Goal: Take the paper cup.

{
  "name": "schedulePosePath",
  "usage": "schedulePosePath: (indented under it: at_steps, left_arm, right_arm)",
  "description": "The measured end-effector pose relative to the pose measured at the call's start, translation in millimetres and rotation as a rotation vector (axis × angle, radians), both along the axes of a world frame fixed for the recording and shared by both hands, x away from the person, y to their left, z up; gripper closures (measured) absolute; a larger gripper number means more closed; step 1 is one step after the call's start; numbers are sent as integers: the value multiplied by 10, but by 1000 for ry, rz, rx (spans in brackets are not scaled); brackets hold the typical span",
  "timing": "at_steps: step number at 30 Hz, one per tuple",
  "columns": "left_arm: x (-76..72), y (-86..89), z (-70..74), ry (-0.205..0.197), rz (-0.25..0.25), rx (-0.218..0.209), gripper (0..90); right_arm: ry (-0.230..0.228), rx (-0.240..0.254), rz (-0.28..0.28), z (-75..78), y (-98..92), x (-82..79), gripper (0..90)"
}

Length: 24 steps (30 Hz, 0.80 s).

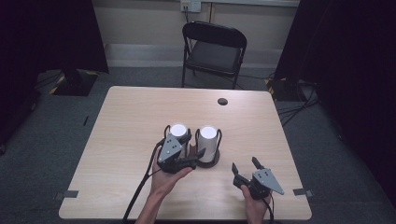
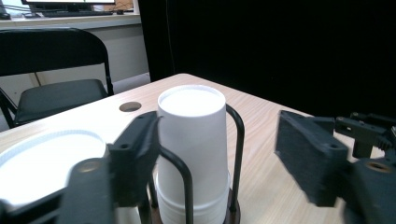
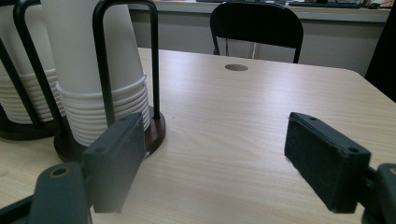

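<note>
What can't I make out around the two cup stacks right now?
- High view: the left gripper covers the lower side of the left cup stack, so contact is unclear.
- Left gripper view: a blurred white round top is cut off by the left edge and partly hidden by a jaw.
- Right gripper view: the top edge cuts off the right cup stack.

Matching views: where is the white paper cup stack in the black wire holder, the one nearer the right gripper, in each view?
High view: white paper cup stack near table centre, the right one of the two stacks.
Left gripper view: same stack mid-picture, just past the jaws.
Right gripper view: it stands upper left, above the left-side jaw.
Shared landmark: round dark hole in the tabletop.
</note>
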State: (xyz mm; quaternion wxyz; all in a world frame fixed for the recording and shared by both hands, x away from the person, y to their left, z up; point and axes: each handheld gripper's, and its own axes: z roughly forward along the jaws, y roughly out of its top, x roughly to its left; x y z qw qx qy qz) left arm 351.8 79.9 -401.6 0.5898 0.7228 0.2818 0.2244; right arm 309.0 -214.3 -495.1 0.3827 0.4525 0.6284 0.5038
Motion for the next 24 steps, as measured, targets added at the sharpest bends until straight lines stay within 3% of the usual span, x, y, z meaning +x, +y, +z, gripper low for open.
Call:
schedulePosePath:
  at_steps: [6, 13, 20, 24]
  left_arm:
    - [112, -54, 54, 16, -11, 12, 300]
    - [217, -102, 82, 28, -19, -21, 307]
    - [300, -174, 114, -2, -24, 7, 290]
    - [360, -223, 135, 3, -25, 19, 291]
  right_arm:
    - [3, 4, -2, 0, -5, 3, 194]
    - [2, 2, -1, 0, -3, 1, 196]
    - [1, 6, 2, 0, -10, 2, 192]
    - [2, 5, 2, 0, -9, 3, 193]
